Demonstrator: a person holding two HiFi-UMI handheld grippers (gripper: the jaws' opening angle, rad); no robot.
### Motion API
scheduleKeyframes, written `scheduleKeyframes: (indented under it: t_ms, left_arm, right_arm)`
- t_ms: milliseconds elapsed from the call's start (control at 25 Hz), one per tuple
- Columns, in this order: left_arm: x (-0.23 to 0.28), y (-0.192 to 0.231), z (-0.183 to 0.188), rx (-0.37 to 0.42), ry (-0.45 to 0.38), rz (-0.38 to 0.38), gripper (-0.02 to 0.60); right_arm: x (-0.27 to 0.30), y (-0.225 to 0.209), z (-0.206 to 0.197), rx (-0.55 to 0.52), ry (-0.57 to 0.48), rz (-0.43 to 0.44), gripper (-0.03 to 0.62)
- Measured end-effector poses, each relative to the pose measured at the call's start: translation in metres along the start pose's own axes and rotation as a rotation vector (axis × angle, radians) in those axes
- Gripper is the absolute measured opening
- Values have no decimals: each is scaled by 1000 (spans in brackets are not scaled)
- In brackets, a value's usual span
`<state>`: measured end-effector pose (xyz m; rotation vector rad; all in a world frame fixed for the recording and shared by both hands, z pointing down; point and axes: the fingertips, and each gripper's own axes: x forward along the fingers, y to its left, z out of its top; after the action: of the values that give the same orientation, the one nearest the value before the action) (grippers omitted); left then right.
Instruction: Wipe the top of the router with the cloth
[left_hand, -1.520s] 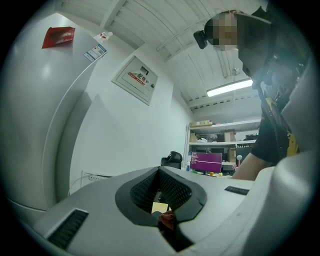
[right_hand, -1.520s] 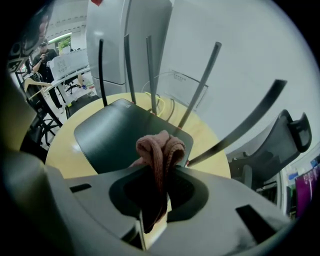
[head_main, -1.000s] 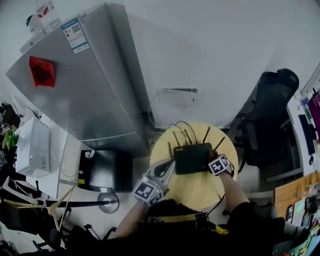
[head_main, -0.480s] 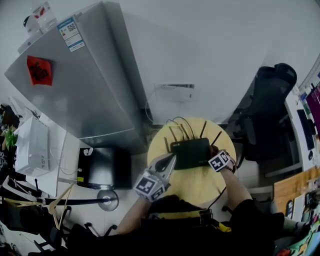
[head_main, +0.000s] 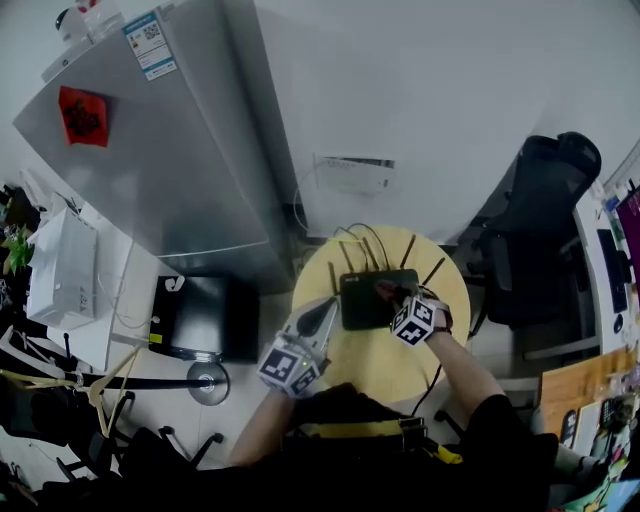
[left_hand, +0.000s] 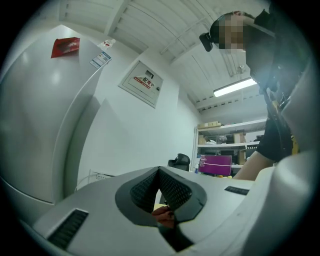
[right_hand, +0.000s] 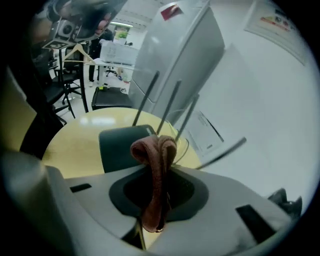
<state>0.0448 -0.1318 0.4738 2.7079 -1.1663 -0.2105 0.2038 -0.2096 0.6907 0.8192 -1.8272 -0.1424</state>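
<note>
Two grippers meet over a round yellow table (head_main: 370, 378), and going from its left edge to its right, the first is the left gripper (head_main: 328, 313). It lies low along the left edge of the table with its tip just beside the near-left corner of the router (head_main: 362, 306); whether it touches the casing cannot be told. In the left gripper view its jaws are together at the tip, and a small reddish-brown speck low in the gap is too small to name. The router, a flat black box, sits toward the far edge of the table, with its antennas (right_hand: 169, 107) standing up along its back side and thin cables trailing off behind. Over its right half comes the right gripper (head_main: 393, 296), clamped on the cloth (right_hand: 156, 150), a reddish-brown strip pinched between the jaws with a folded loop poking out past the tips. From the head view the cloth (head_main: 384, 289) lies on or just above the top of the router near its right edge; contact is likely but not certain. The wiping stroke looks to be in hand or about to start. The next move calls for pressing the loop flat on the top and drawing it leftward across the casing, keeping clear of the antennas, while the left gripper braces the router if it slides.
</note>
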Motion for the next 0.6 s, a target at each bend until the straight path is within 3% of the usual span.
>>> scheduleKeyframes:
  t_ms: [320, 440, 600]
  left_arm:
    - [-51, 37, 11, 4, -43, 147, -6]
    - [-70, 51, 16, 8, -57, 212, -6]
    - [-89, 65, 18, 22, -57, 257, -6]
  right_arm:
    - [40, 11, 103, -286, -6, 25, 61]
    - [65, 8, 109, -362, 64, 33, 61]
    - [86, 4, 109, -376, 165, 11, 61]
